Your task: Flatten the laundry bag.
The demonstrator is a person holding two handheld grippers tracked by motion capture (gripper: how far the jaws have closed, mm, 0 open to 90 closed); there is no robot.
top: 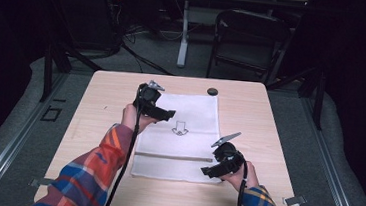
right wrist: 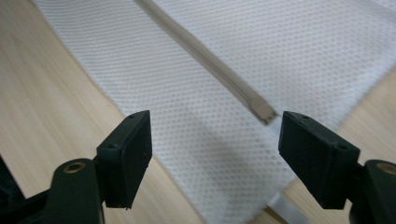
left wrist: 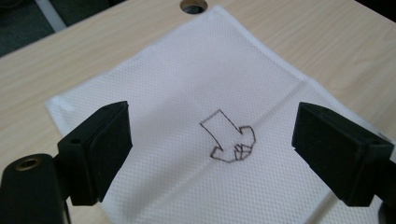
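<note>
Lying flat on the wooden table [top: 251, 104], near its middle: a white cloth [top: 195, 114] with an arrow drawing [top: 180, 129] inked on it, head pointing toward the person's side. Running straight across the cloth near its close edge: a fold line [top: 174, 156], with a narrower strip of cloth below it. Sitting on the bare wood just past the cloth's far right corner: a small dark round cap [top: 212, 91].

Hovering at the cloth's left edge, beside the arrow: the left gripper [top: 165, 114], jaws spread wide with nothing between them, the arrow showing in the gap in the left gripper view [left wrist: 229, 140]. Hanging over the cloth's near right corner: the right gripper [top: 208, 171], jaws likewise standing apart and pinching nothing, the end of the fold line [right wrist: 261, 112] lying between them in the right gripper view, not touching either pad. Reaching in from the near edge: two forearms in plaid sleeves [top: 92, 175].
</note>
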